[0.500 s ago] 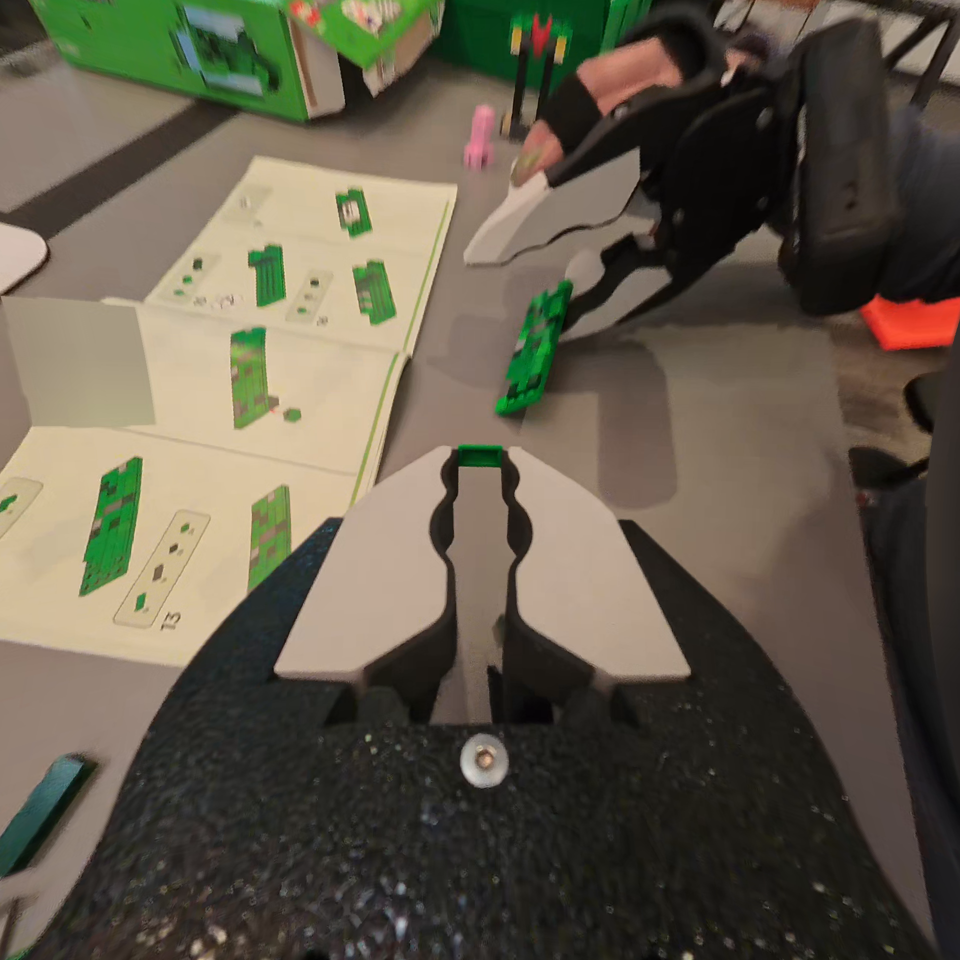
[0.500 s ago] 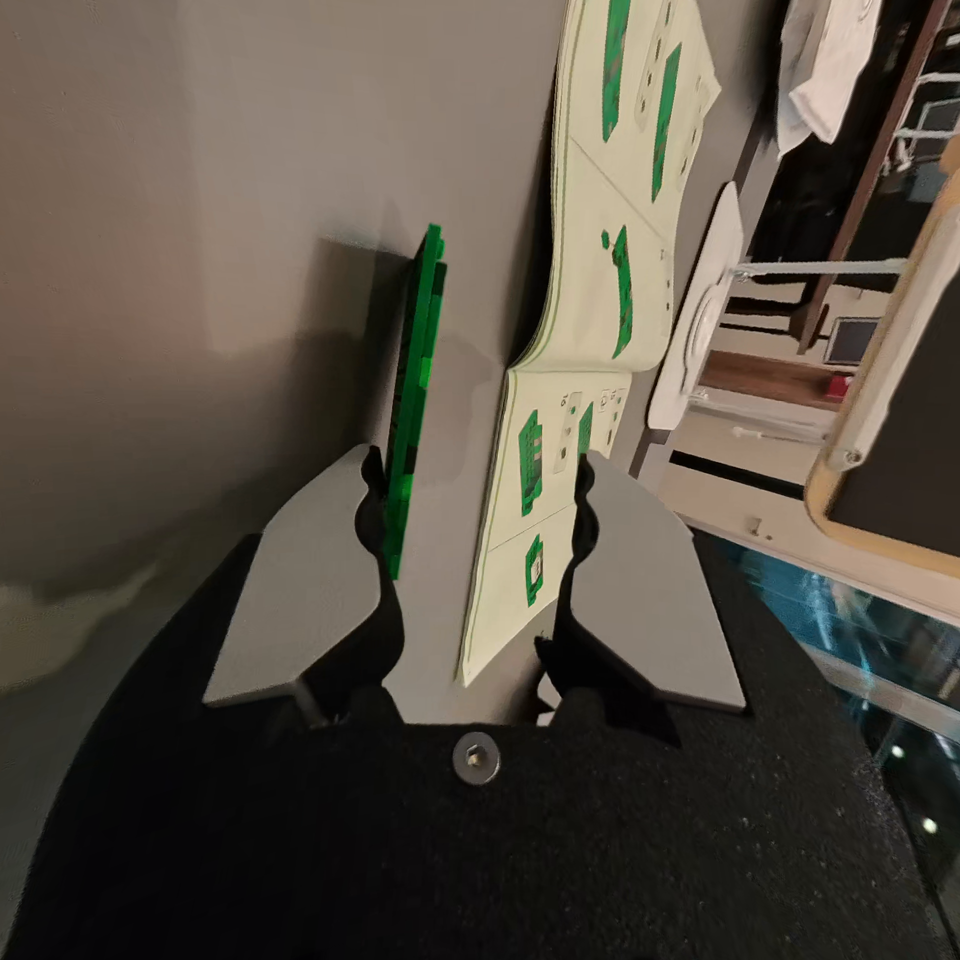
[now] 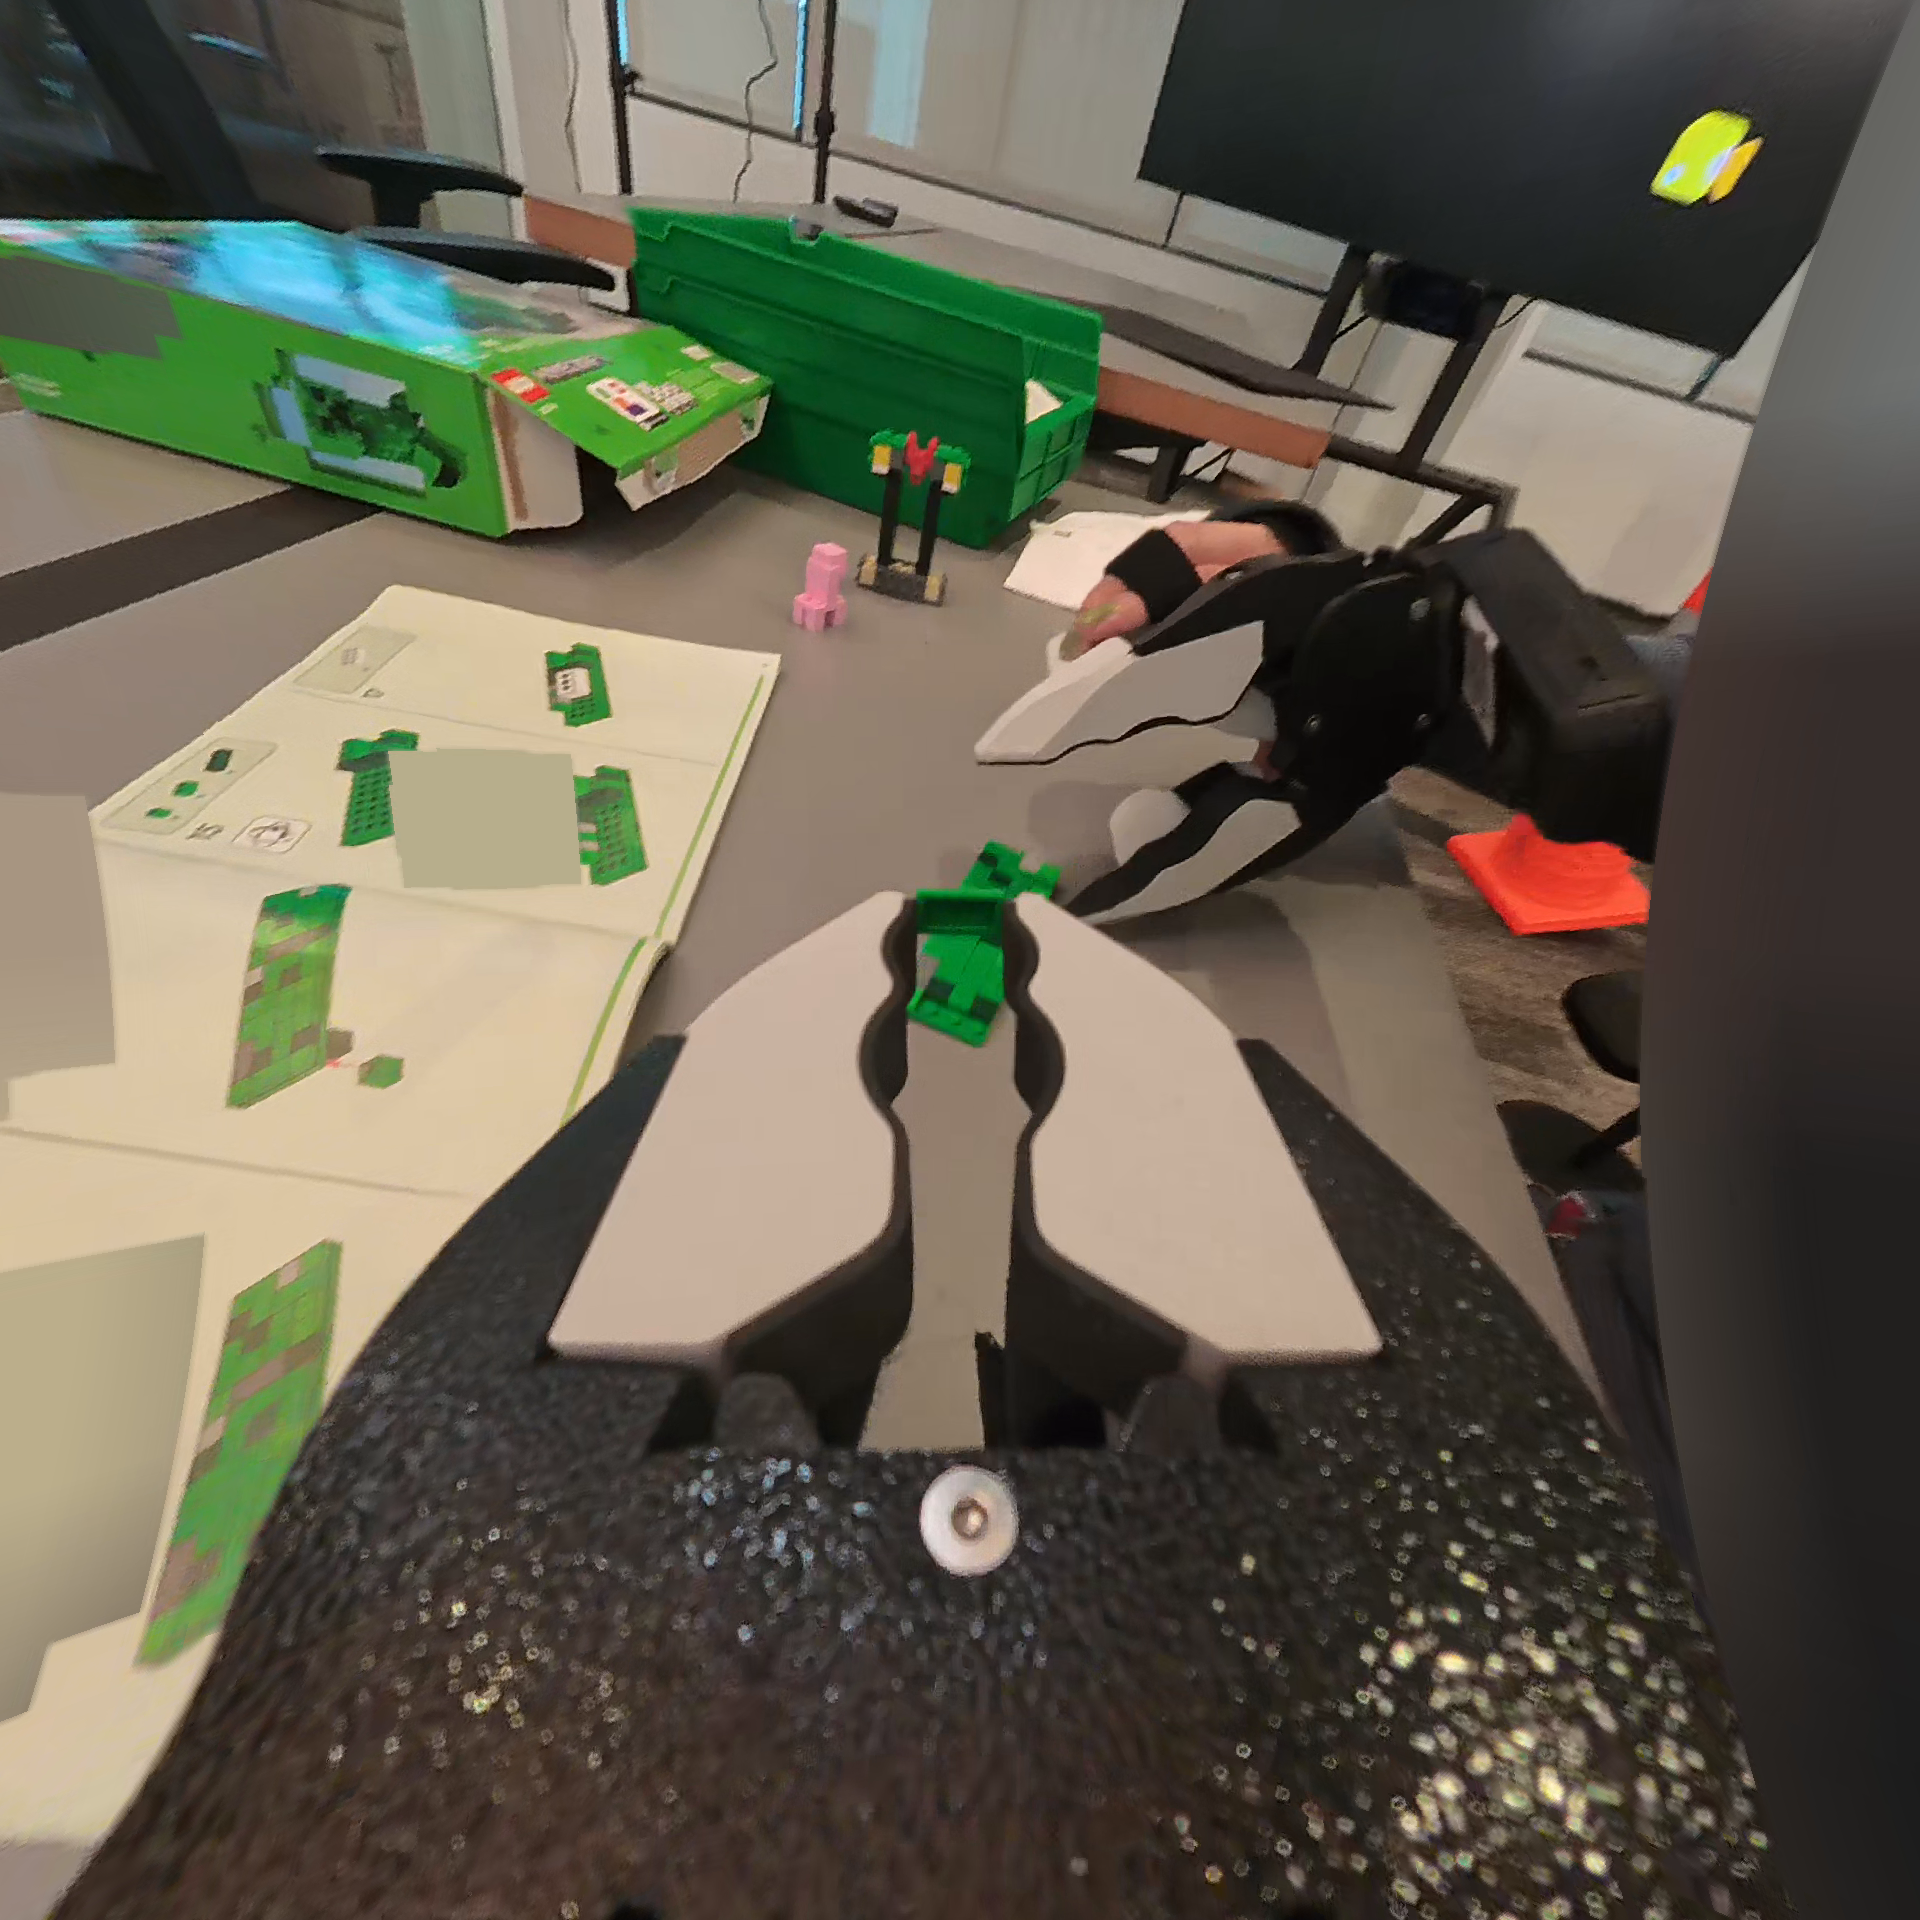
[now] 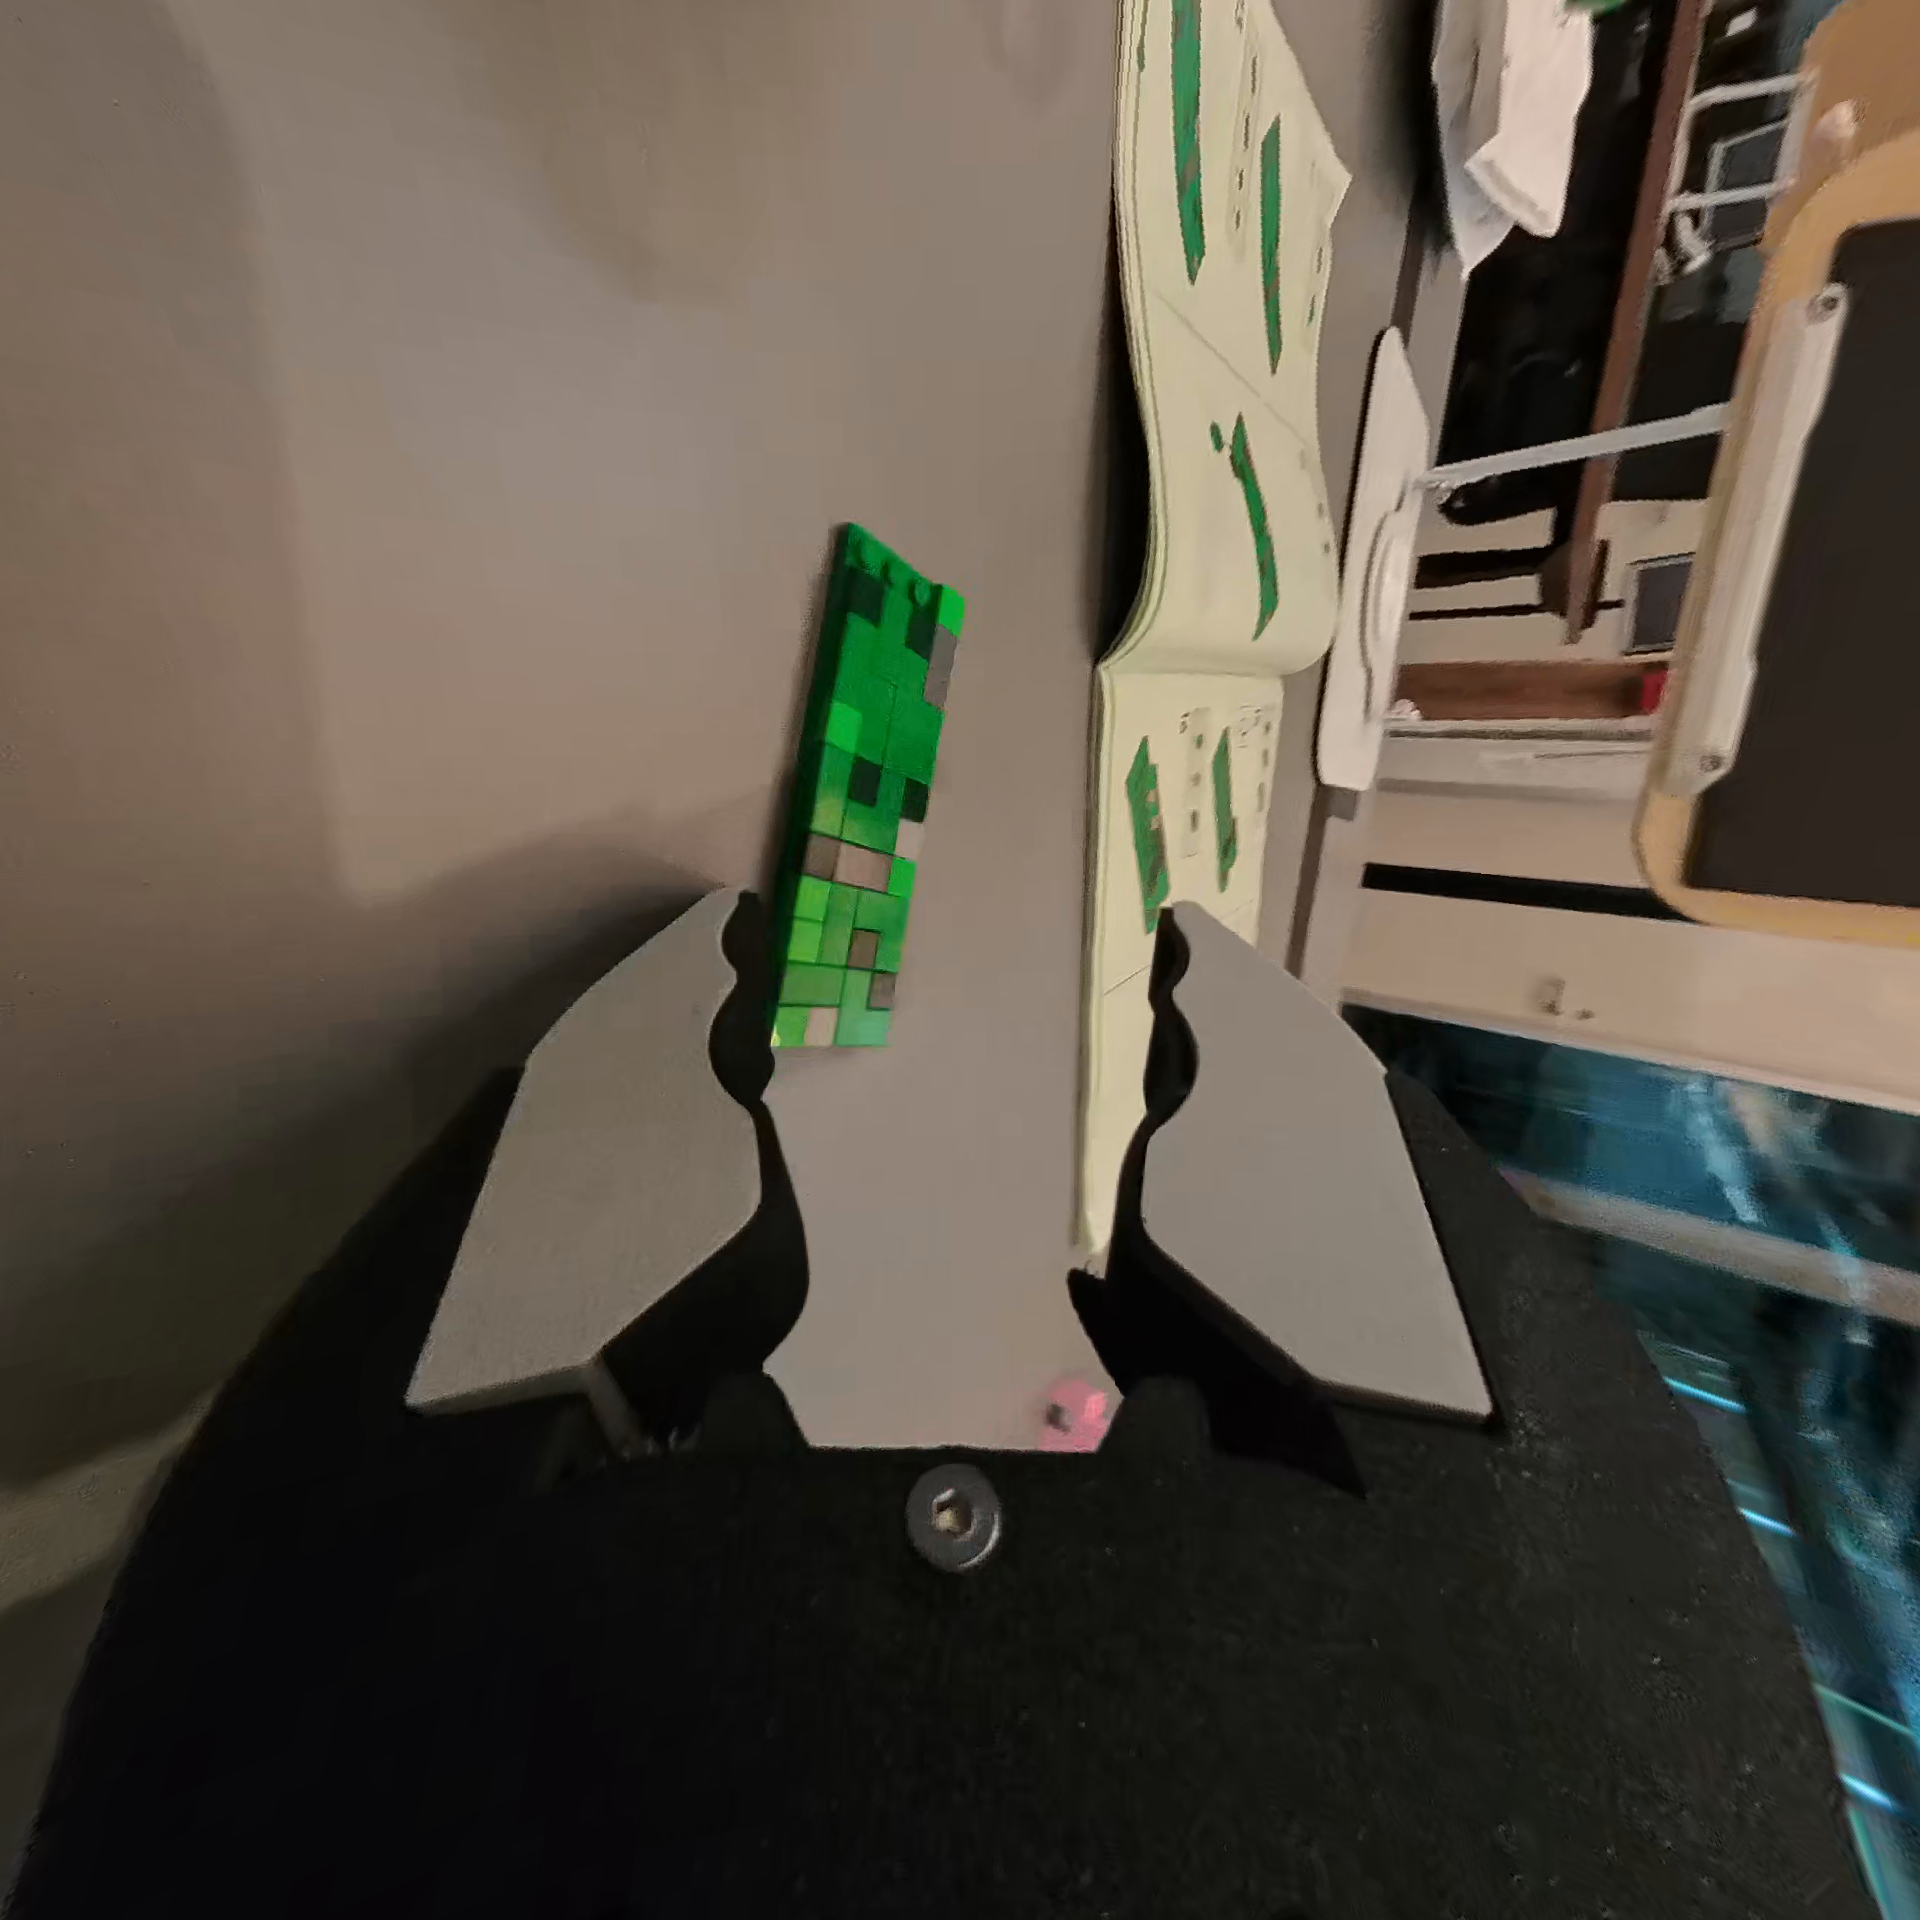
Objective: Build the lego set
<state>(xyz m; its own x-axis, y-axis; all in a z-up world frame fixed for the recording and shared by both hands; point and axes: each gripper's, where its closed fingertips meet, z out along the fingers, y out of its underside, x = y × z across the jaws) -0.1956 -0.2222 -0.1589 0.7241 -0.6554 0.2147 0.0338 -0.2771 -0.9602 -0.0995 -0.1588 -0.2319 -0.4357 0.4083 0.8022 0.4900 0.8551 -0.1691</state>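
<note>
Beside green panel [image 4: 868,800], open booklet [image 4: 1195,831]

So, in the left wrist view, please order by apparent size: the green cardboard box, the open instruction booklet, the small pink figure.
1. Open instruction booklet, though it lies nearest the camera, which enlarges it.
2. Green cardboard box, farther back, so its true size against the booklet is unsure.
3. Small pink figure, clearly smallest.

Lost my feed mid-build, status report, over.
Left gripper shut on small green brick. Right gripper open, empty. Green panel on table beside its tips. Nothing in the way.
</note>
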